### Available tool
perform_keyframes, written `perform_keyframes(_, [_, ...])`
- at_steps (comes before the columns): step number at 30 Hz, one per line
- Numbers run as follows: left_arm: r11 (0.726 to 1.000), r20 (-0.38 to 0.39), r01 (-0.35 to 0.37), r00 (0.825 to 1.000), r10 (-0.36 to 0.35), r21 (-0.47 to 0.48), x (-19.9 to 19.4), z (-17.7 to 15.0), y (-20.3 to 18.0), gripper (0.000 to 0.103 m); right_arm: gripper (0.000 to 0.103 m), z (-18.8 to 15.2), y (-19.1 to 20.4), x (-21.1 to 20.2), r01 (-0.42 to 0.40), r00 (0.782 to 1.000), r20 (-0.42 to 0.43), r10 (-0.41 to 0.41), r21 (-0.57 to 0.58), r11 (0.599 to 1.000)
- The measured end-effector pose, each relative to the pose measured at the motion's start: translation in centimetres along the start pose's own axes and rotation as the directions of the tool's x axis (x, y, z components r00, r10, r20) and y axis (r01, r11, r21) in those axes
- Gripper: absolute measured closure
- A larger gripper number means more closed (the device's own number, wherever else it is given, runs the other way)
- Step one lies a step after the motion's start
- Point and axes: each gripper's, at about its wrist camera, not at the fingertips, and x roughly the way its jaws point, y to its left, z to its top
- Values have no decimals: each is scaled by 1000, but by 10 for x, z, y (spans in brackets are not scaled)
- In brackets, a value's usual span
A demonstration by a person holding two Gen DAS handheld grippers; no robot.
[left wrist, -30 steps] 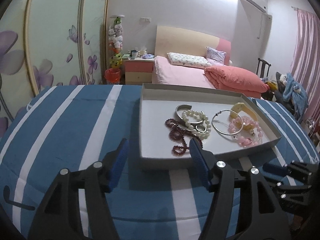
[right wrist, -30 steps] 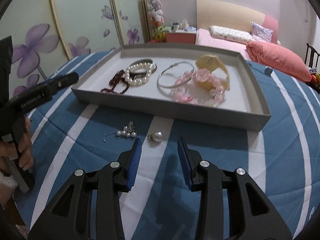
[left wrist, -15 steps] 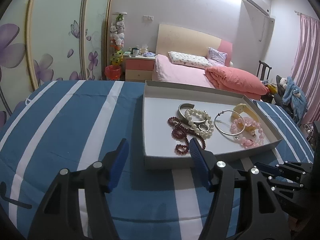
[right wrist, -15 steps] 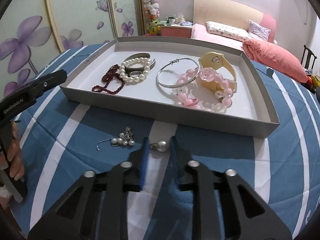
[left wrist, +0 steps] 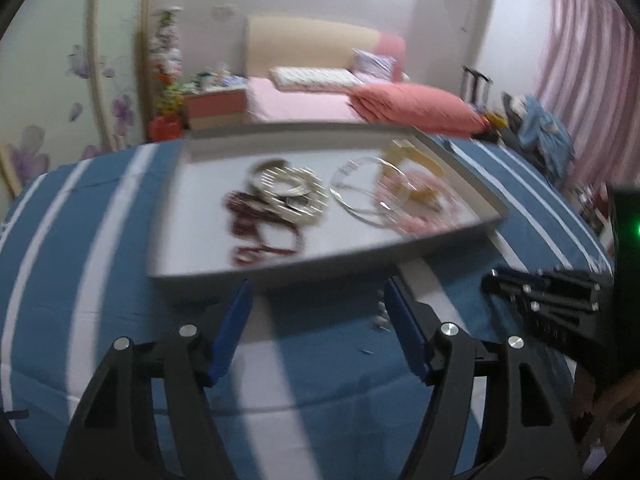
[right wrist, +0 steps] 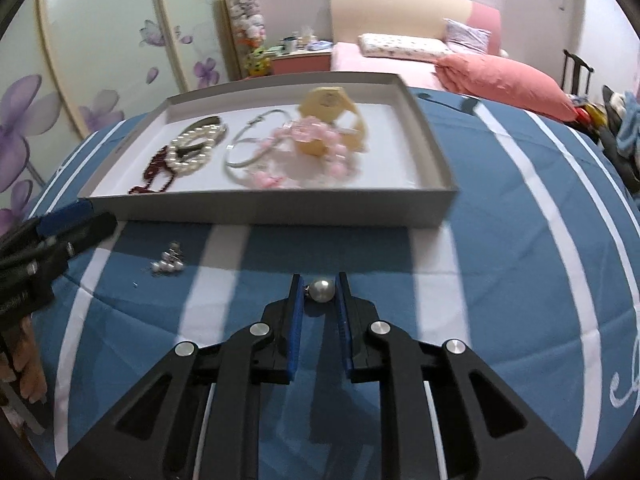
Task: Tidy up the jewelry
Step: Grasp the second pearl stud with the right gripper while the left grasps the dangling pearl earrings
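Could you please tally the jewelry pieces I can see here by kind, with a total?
Bracelets and bangles in the grey cardboard tray: 5 (dark red bead strand, white pearl bracelet, silver cuff, thin silver bangle, pink bead bracelet)
Yellow wristwatch: 1
Pearl earrings: 2 (single round pearl earring, pearl cluster earring)
Total: 8
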Motion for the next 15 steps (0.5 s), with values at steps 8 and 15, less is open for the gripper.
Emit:
perform_keyframes(8, [997,-113,8,994,1,76,31,-5,-40,41,86,-5,-20,-4,1,1000,6,-1,47,999])
perform_keyframes(15, [994,-128,-35,991,48,104,41,-2,-52,59,86,-5,-23,-3,-21,1000,14,20,58,998])
